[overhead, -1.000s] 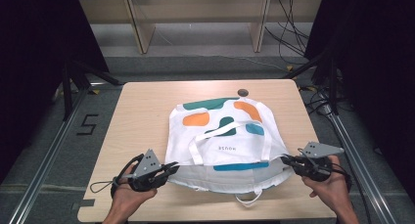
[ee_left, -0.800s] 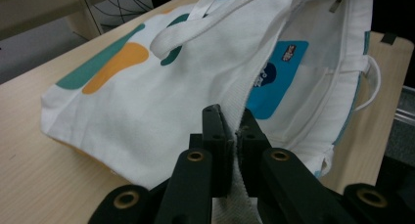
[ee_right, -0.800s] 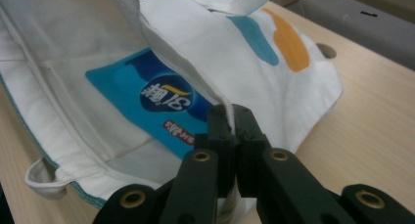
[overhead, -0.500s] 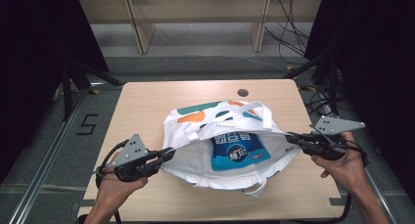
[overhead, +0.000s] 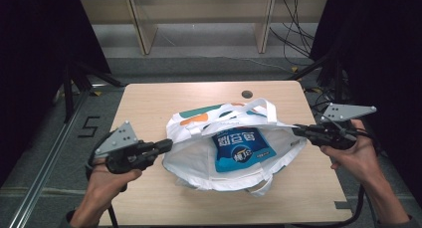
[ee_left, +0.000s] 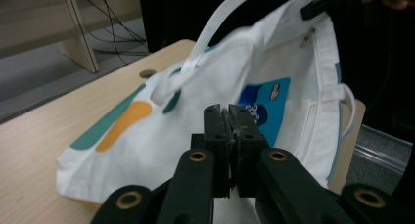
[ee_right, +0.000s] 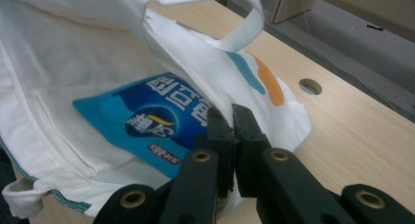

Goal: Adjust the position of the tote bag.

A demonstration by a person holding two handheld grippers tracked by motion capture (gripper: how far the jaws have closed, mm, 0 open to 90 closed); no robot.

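over the middle of the bench [overhead: 149,108], your left claw [overhead: 168,145] and right claw [overhead: 296,130] are both closed on opposite rims of the white bag [overhead: 199,163]. keep them level and apart, so the blue packet [overhead: 239,146] inside lies reachable.

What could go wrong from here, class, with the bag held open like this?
1. The white cloth tote bag hangs from thin pinches of rim in the left gripper and right gripper; either edge might slip free.
2. The blue snack packet lies near the wide mouth and could slide out if the bag tilts.
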